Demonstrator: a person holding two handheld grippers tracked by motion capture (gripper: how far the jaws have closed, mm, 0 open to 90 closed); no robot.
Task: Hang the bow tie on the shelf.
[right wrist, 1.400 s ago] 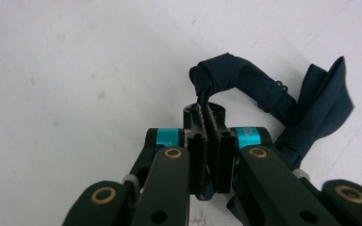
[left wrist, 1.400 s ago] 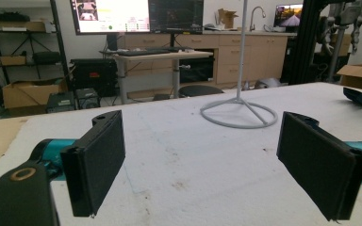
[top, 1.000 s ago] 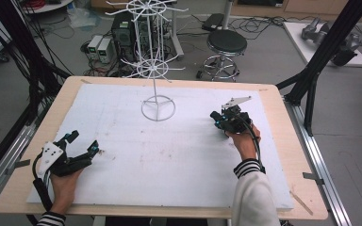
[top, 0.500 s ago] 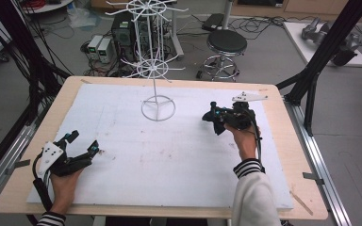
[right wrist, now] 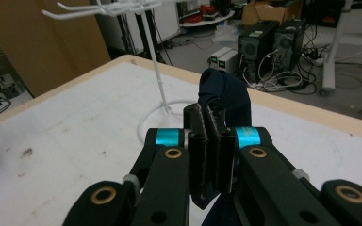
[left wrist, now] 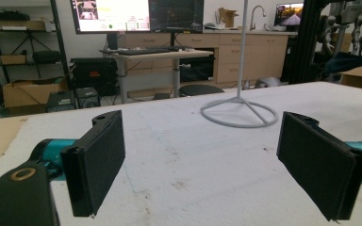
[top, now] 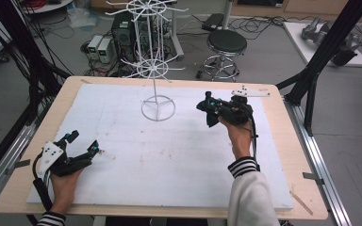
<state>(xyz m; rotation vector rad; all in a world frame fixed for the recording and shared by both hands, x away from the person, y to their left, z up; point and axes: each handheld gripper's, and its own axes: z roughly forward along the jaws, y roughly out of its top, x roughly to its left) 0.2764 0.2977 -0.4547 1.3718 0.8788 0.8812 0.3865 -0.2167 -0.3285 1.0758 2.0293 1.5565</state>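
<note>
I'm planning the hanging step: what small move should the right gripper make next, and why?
Probably carry it toward the white wire rack. The right gripper is shut on a dark navy cloth, held above the white foam board, short of the rack's hooks.

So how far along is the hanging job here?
Picked up: the right gripper is shut on a dark blue cloth, lifted off the table. Left: getting it onto the white rack, whose hooks look bare. The left gripper rests open.
</note>
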